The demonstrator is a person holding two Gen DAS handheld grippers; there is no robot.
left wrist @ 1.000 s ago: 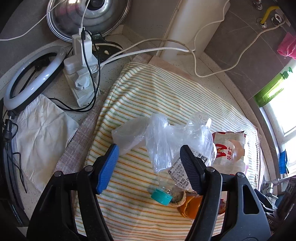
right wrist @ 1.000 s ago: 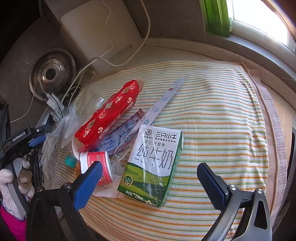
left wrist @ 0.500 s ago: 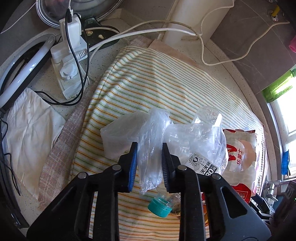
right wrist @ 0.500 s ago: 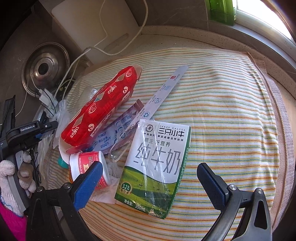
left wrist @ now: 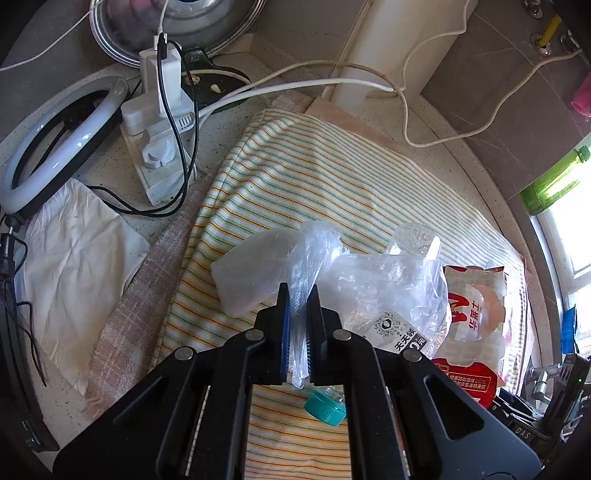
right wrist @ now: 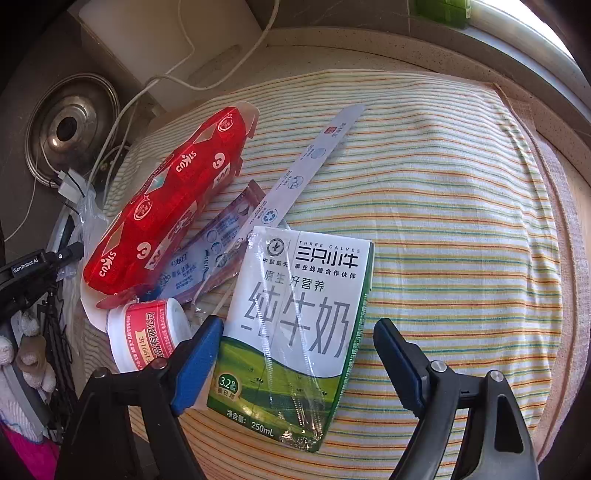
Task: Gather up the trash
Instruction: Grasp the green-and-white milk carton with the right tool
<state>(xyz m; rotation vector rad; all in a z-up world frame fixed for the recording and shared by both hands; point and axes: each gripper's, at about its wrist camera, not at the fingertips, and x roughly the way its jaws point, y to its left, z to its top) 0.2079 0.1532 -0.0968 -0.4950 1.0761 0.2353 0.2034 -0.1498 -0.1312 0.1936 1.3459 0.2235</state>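
Both wrist cams look steeply down, close over the striped cloth point(left wrist: 332, 177) on the table; shared: cloth point(right wrist: 443, 184), pot lid point(left wrist: 207, 22) point(right wrist: 74, 125), red wrapper.

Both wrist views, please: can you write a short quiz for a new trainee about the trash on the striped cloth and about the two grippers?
1. True or false: the left gripper is shut on the clear plastic bag.
2. Which item lies between the fingers of the right gripper? A) red wrapper B) milk carton C) green bottle cap
3. Fill in: the small white cup with a red label lies just beside the right gripper's ____ finger as this view shows it.

Key
1. True.
2. B: the milk carton lies there; the jaws are closing, but the pads do not press it yet.
3. Left.
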